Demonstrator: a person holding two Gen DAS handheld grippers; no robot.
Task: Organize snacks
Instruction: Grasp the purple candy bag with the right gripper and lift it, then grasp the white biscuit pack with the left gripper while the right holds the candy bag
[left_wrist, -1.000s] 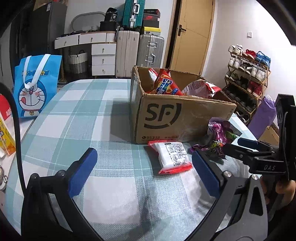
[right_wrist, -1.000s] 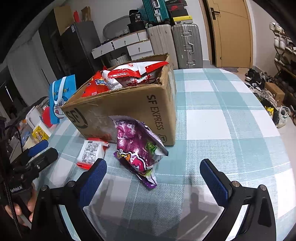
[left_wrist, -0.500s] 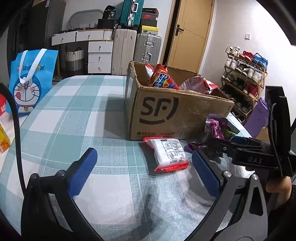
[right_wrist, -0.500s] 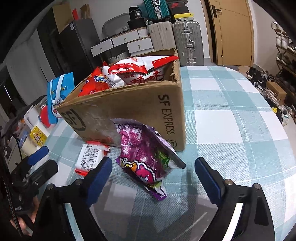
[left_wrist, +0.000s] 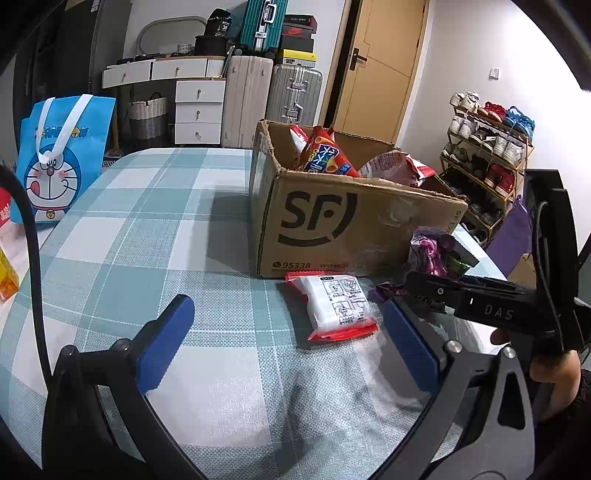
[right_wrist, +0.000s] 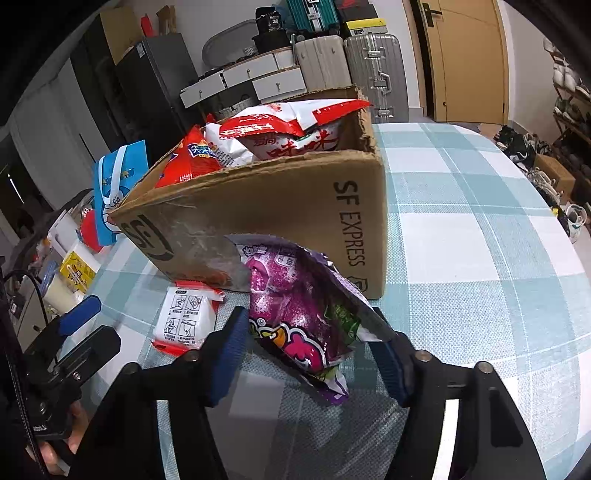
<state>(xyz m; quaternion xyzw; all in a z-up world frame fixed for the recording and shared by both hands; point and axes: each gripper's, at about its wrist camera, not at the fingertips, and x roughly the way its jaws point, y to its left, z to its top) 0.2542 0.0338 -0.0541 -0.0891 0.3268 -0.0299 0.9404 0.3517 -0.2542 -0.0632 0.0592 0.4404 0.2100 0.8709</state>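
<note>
**A:** Right wrist view: my right tool is closing around the crinkly purple foil snack bag, which lies on the checked worktop against the brown cardboard SF box. I can't tell if the pads bite yet.

**B:** And your left?

**A:** My left tool hangs spread wide, empty, near the flat red-and-white packet.

**B:** Risks?

**A:** Slippery foil could slide out, or the bag's loose edge might snag on the box's rim.
</note>
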